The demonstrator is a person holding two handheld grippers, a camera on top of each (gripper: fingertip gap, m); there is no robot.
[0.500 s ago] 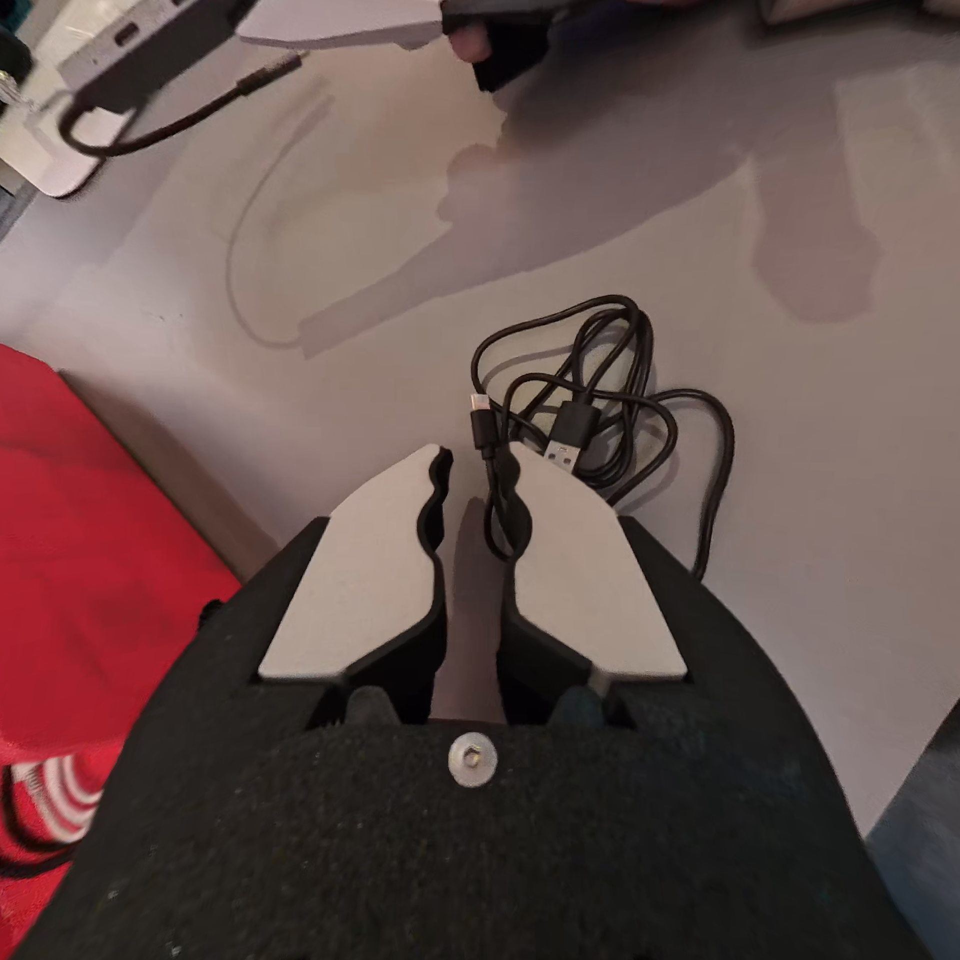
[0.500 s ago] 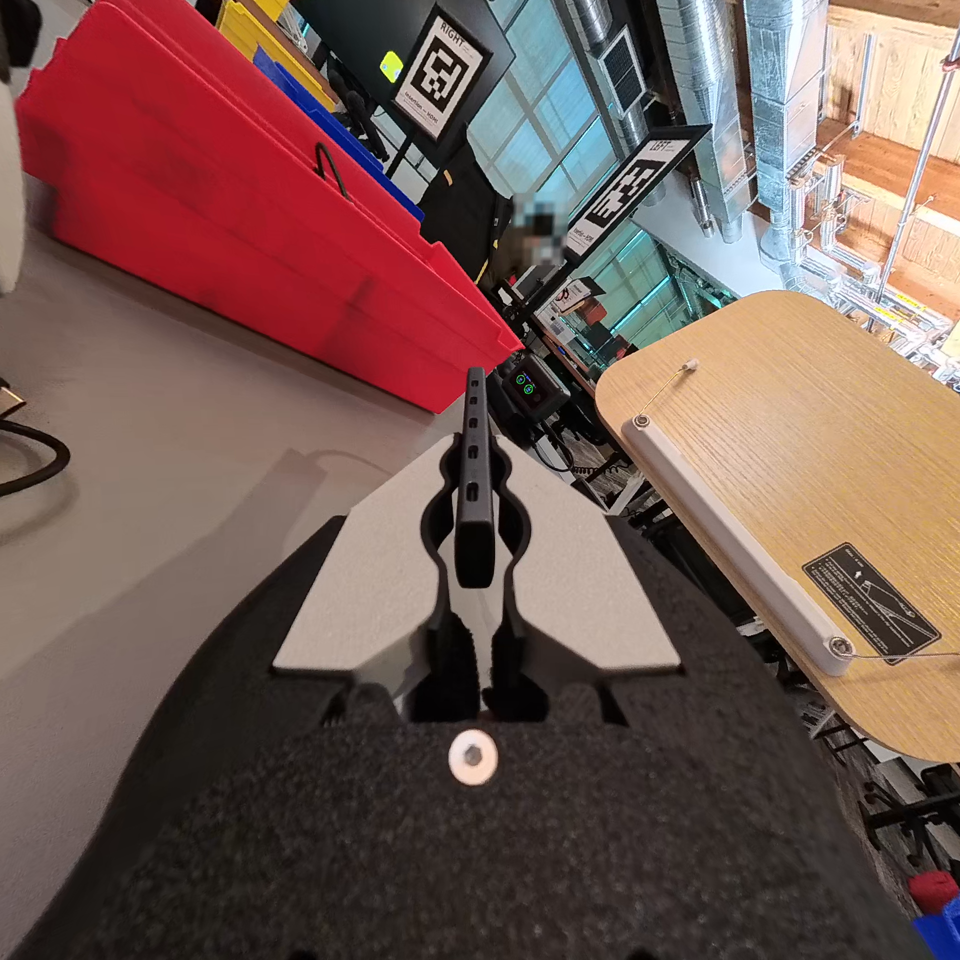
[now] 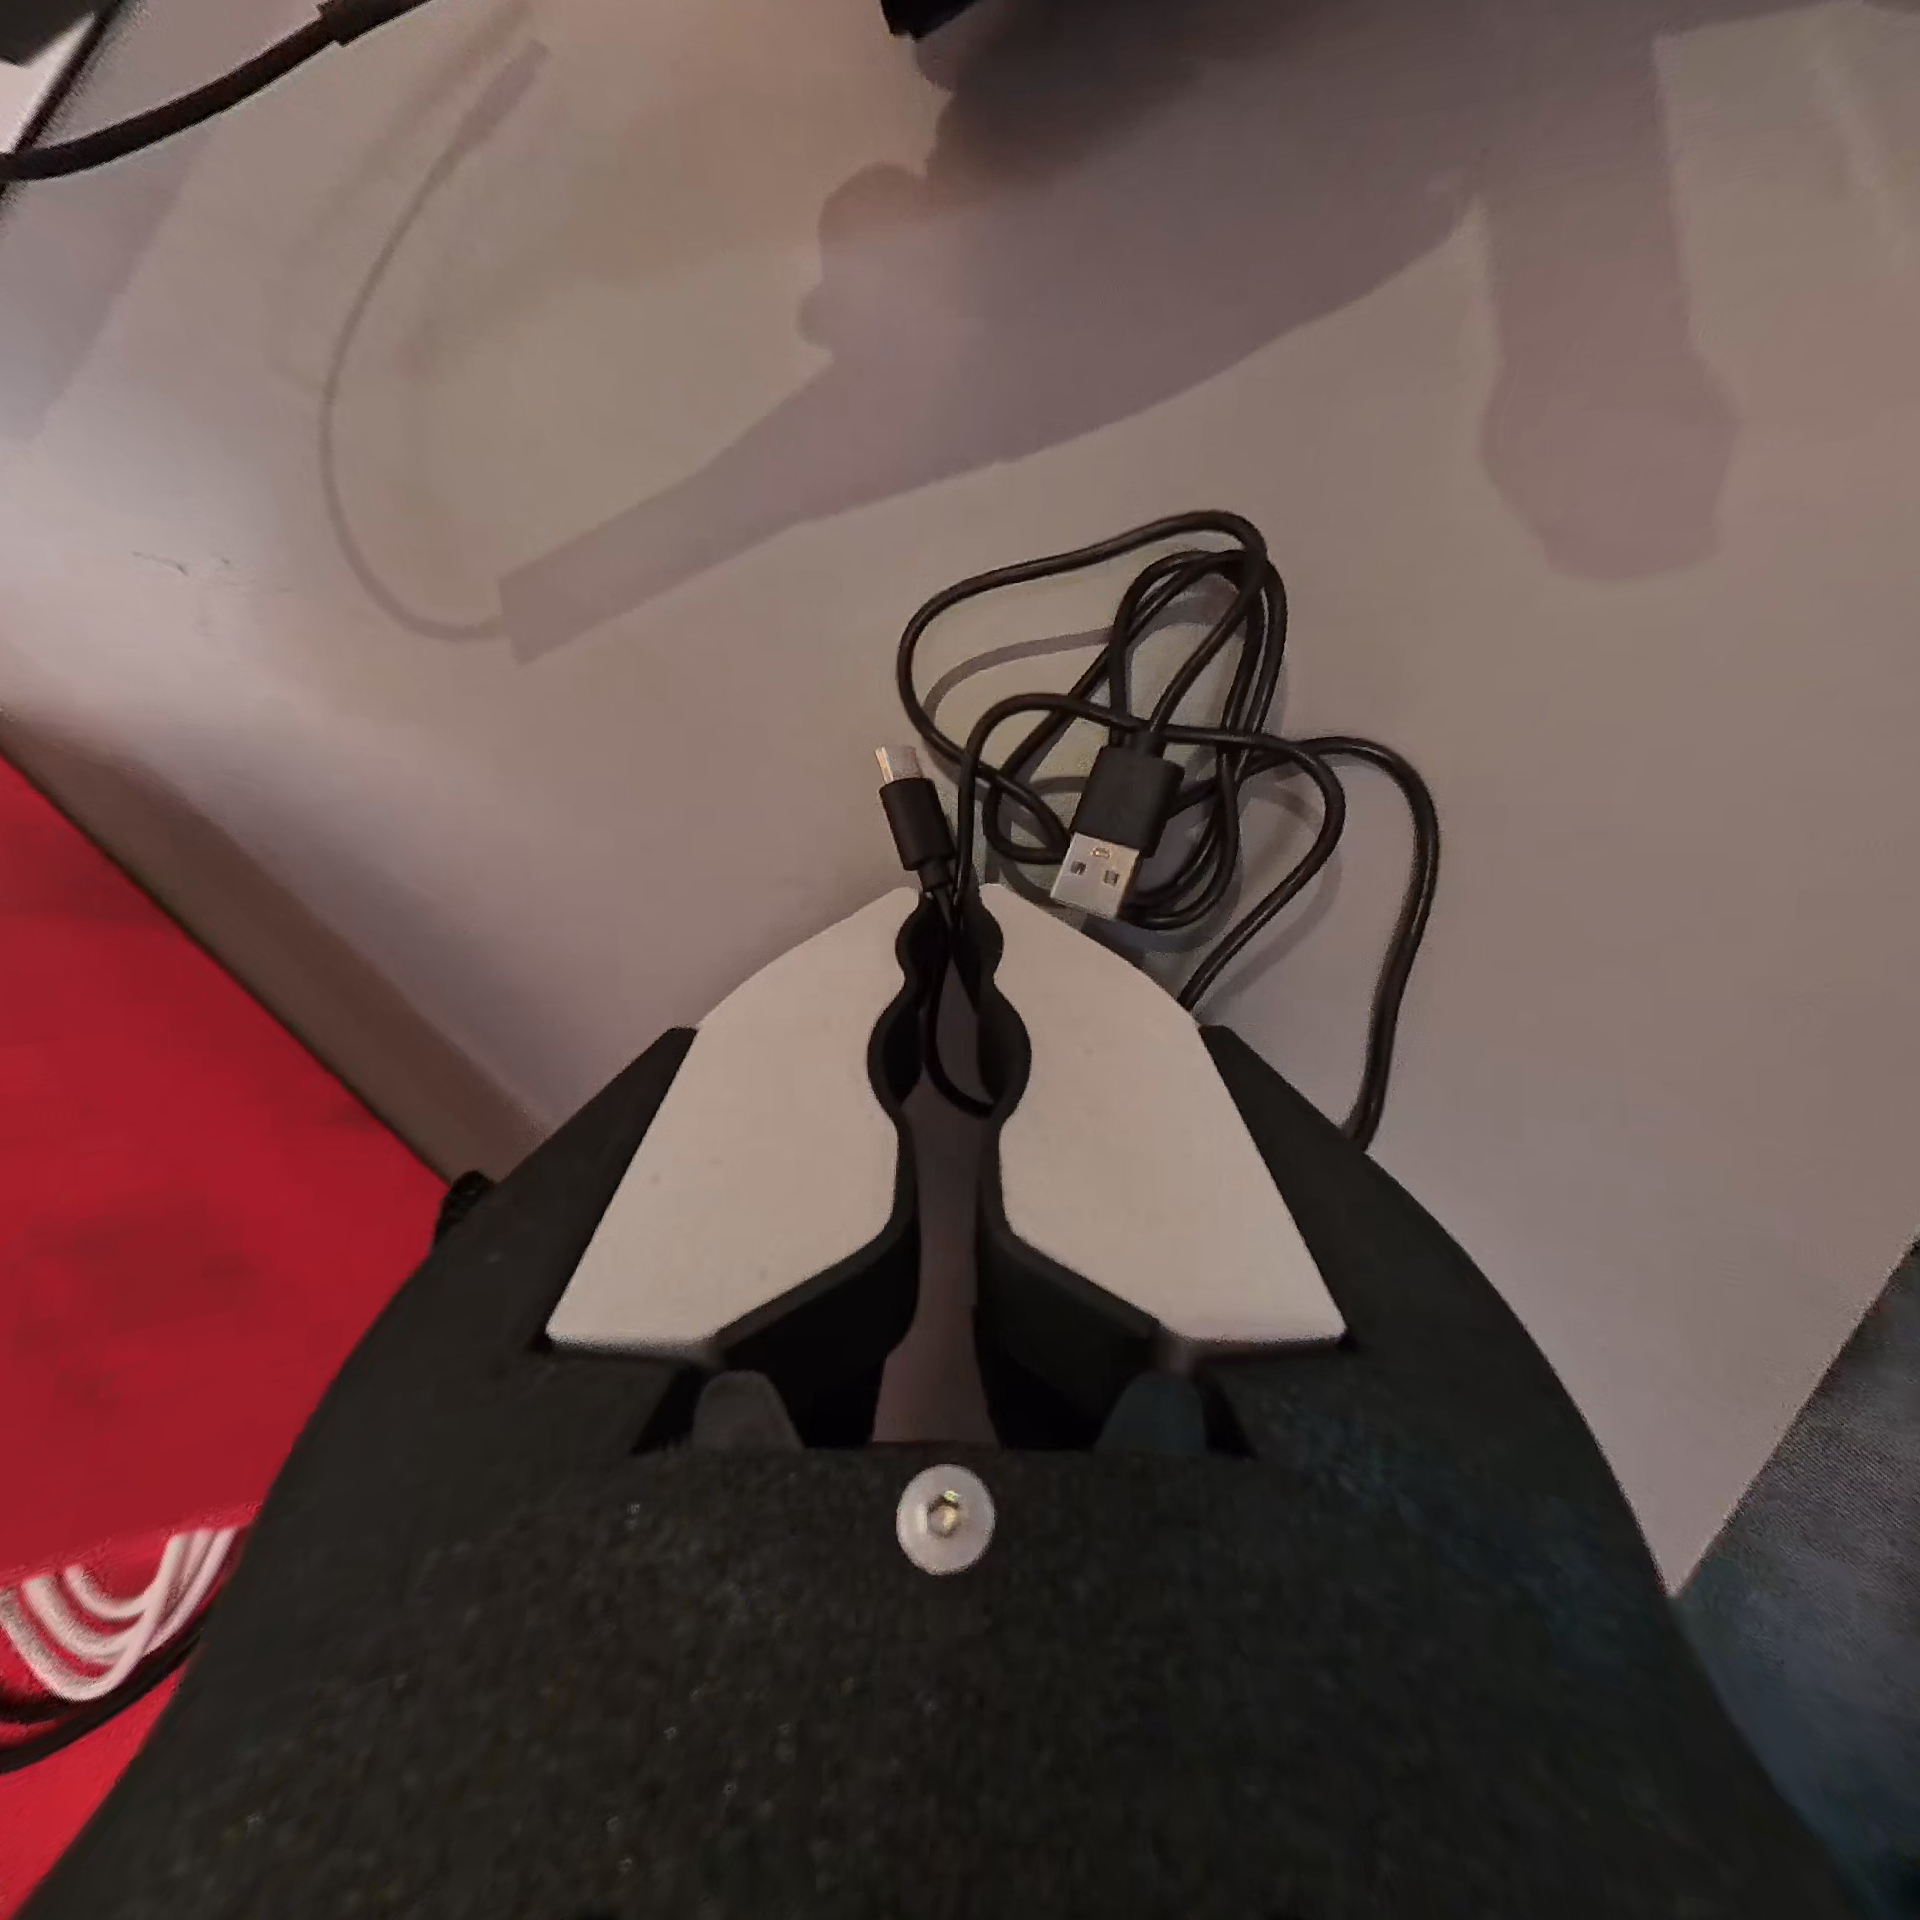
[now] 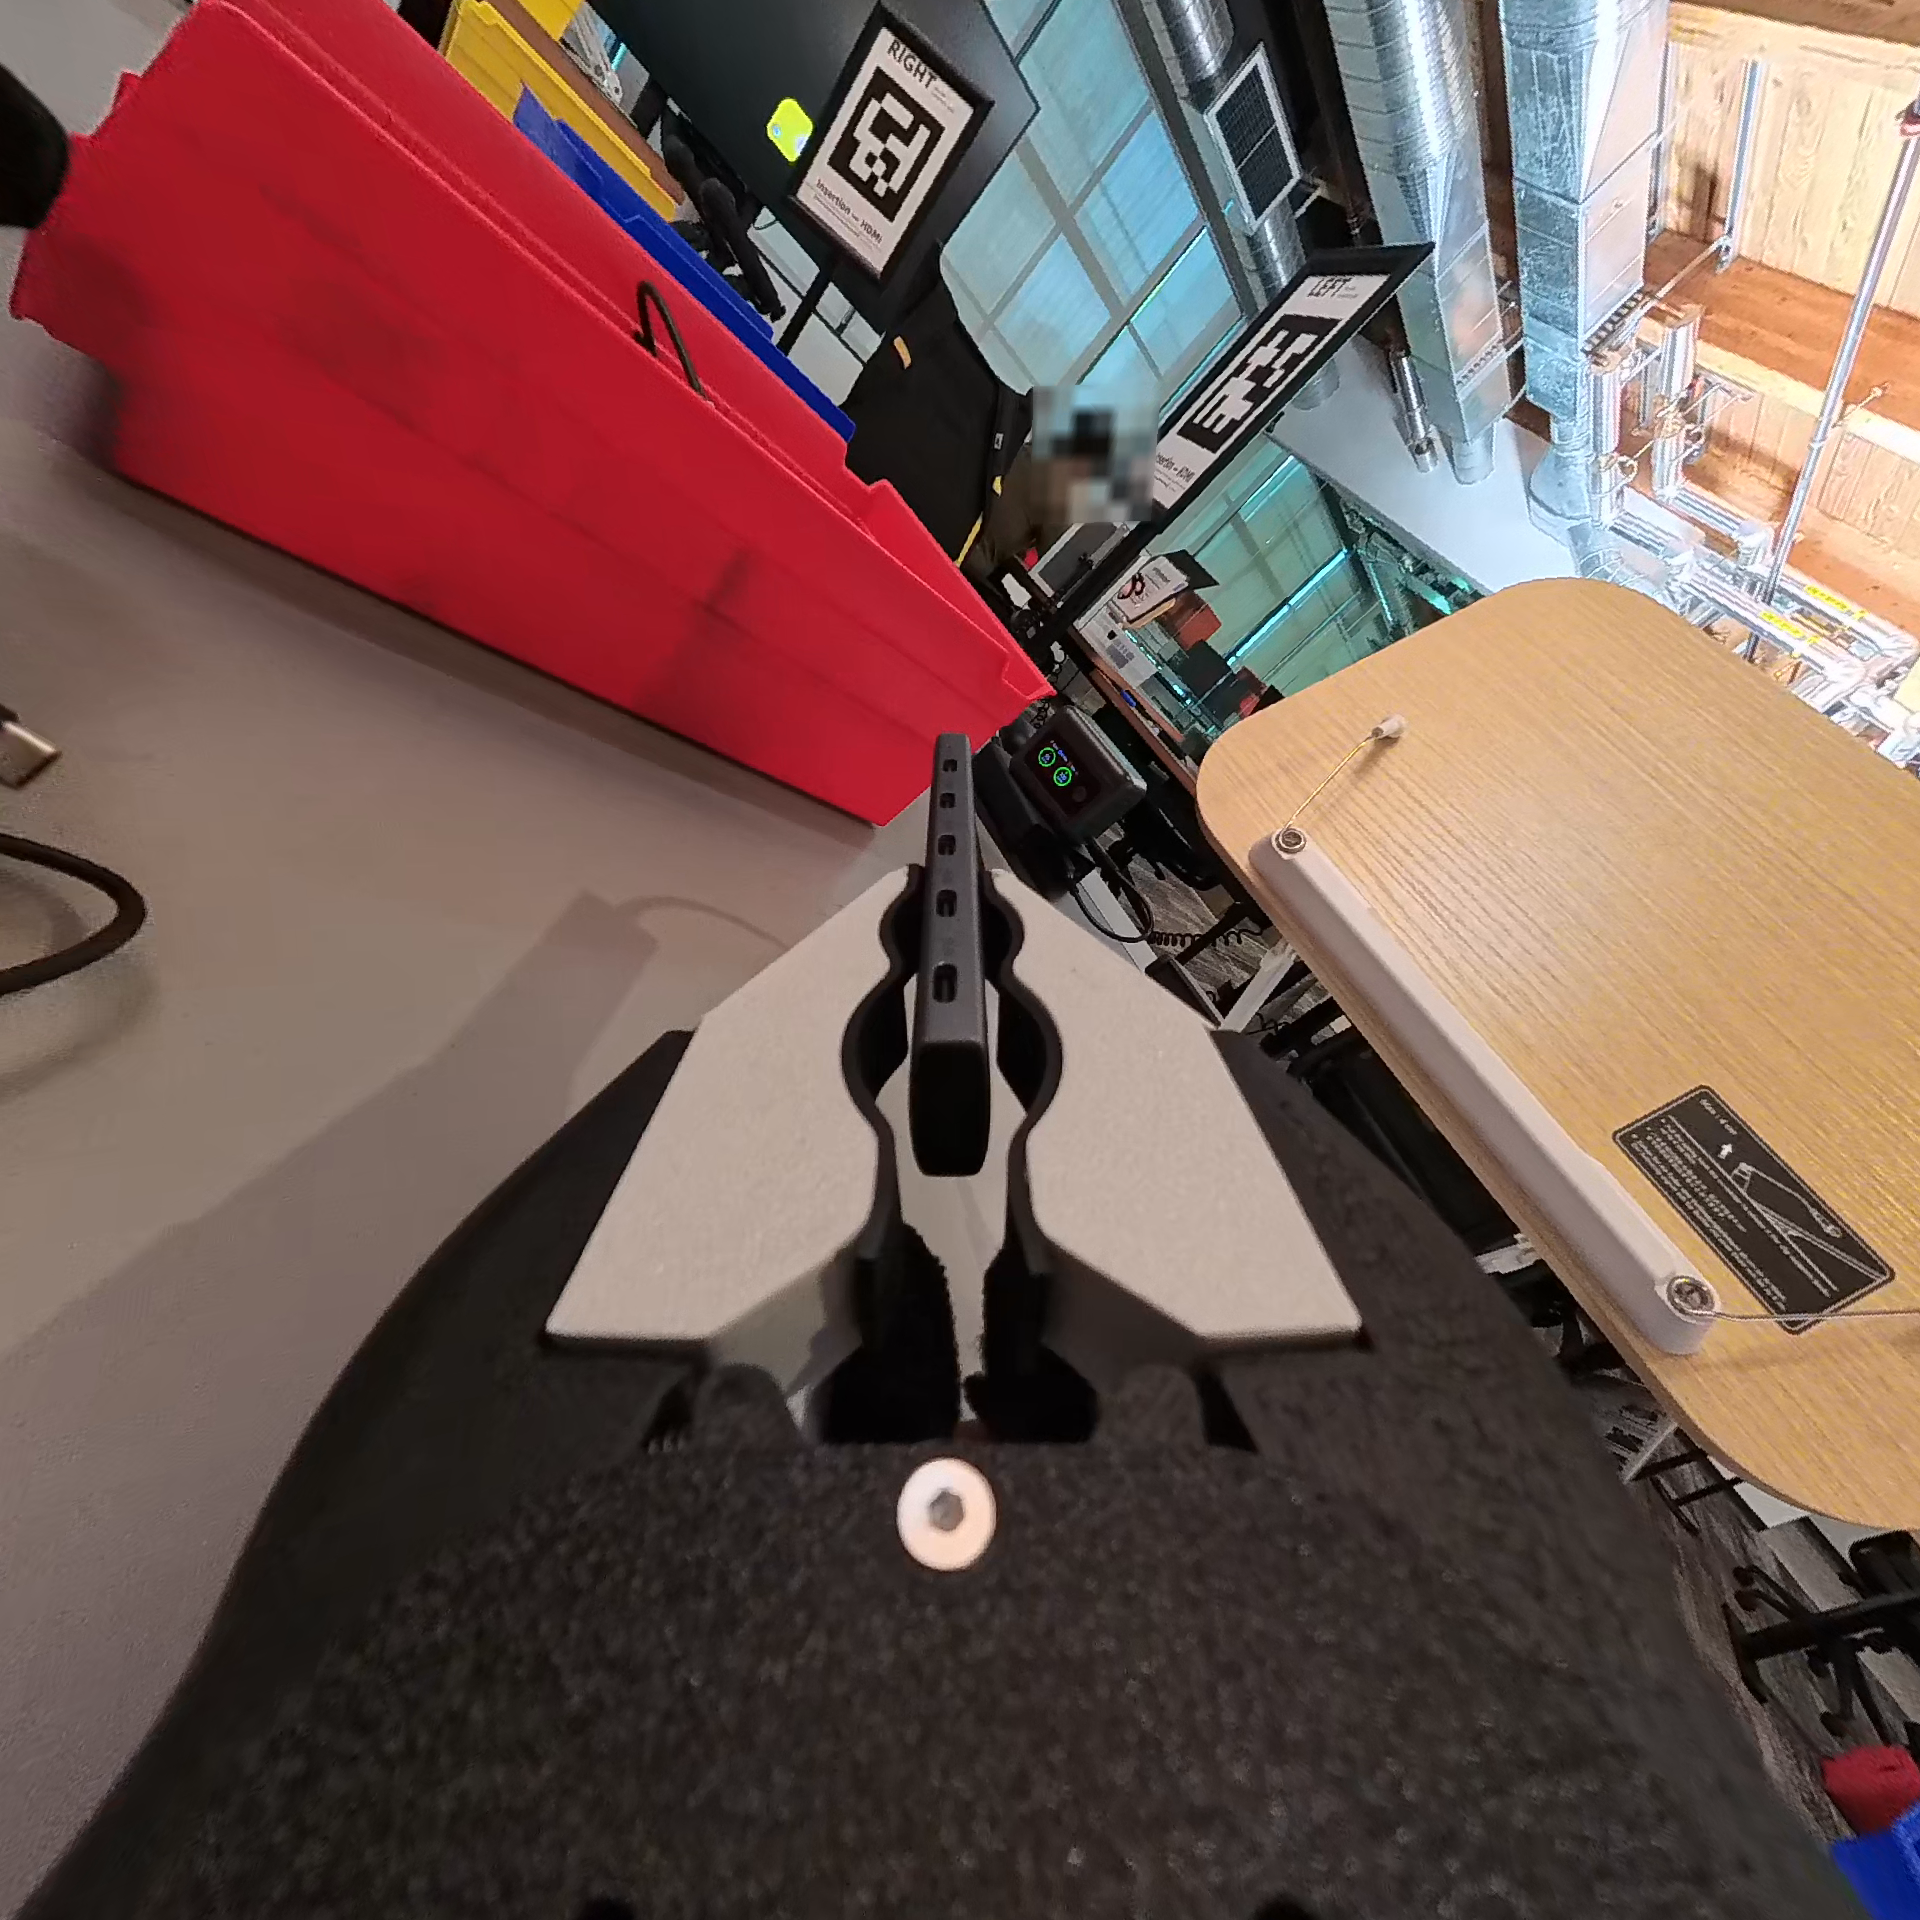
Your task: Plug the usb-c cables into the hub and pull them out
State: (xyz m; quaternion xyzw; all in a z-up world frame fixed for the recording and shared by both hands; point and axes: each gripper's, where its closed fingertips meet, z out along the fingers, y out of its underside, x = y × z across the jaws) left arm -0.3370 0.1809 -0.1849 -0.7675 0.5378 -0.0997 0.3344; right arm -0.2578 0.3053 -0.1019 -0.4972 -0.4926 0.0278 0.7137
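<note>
In the left wrist view a coiled black cable [image 3: 1195, 727] lies on the grey table [image 3: 520, 520]. Its USB-C plug [image 3: 909, 810] points away from me and its USB-A plug [image 3: 1107, 842] lies beside it to the right. My left gripper [image 3: 948, 904] has closed on the cord just behind the USB-C plug. In the right wrist view my right gripper [image 4: 951, 894] is shut on a slim dark hub [image 4: 951, 966], held on edge above the table, its row of ports facing up.
Red bins [image 4: 468, 416] stand along the table's far side, and a red bin [image 3: 156, 1143] lies left of my left gripper. Another dark cable [image 4: 62, 935] loops at the left. A wooden tabletop [image 4: 1610, 987] stands beyond the table edge. The table edge [image 3: 1766, 1455] runs at lower right. Spacing between my two grippers at the tips: around 15 cm.
My left gripper has moved forward and its fingers have closed from a small gap onto the cord behind the USB-C plug. The right gripper still holds the hub, almost unmoved.
</note>
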